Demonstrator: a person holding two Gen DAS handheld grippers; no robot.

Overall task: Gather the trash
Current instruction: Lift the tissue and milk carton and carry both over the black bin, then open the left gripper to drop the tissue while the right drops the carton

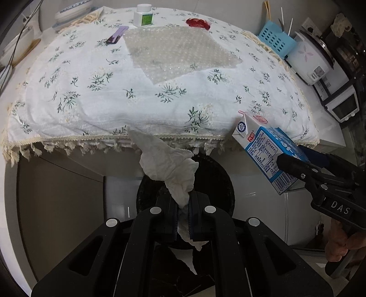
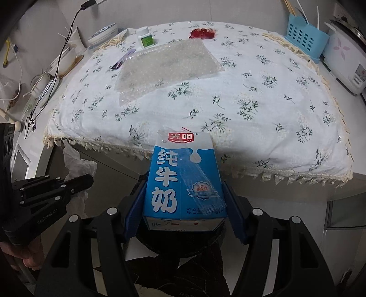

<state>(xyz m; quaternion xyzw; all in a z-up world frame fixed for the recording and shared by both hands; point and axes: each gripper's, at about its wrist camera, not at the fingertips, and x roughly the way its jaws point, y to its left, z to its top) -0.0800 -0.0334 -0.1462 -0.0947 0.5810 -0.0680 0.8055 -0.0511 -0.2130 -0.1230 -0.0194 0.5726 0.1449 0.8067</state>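
Two pieces of trash were in my grip at this moment. My left gripper (image 1: pixel 183 205) had its jaws pinched tight on a crumpled white tissue (image 1: pixel 168 160), which stood up out of the pads and trailed below them. My right gripper (image 2: pixel 183 203) had its jaws set wide against the two sides of a blue milk carton (image 2: pixel 183 180), top end pointing away from the camera.

I took the dark round bin (image 1: pixel 219 182) as my landmark. In the left wrist view the tissue hung directly over its mouth, and the carton (image 1: pixel 267 150) was held up and to the right of the bin, near its rim. In the right wrist view the bin (image 2: pixel 148 242) showed as a dark curve under the carton's base. The table with the floral cloth (image 1: pixel 137 102) stood just behind the bin, its fringe hanging above the far rim.

Beyond the bin, on the cloth, I noted a sheet of bubble wrap (image 1: pixel 180 50), a red wrapper (image 1: pixel 197 23), a purple wrapper (image 1: pixel 117 34) and a white bottle (image 1: pixel 143 16), all well apart from the bin.

I judged the step in hand to be the drop. The next move called for both loads to be centred over the opening before the jaws were released, the carton needing the greater shift inward.
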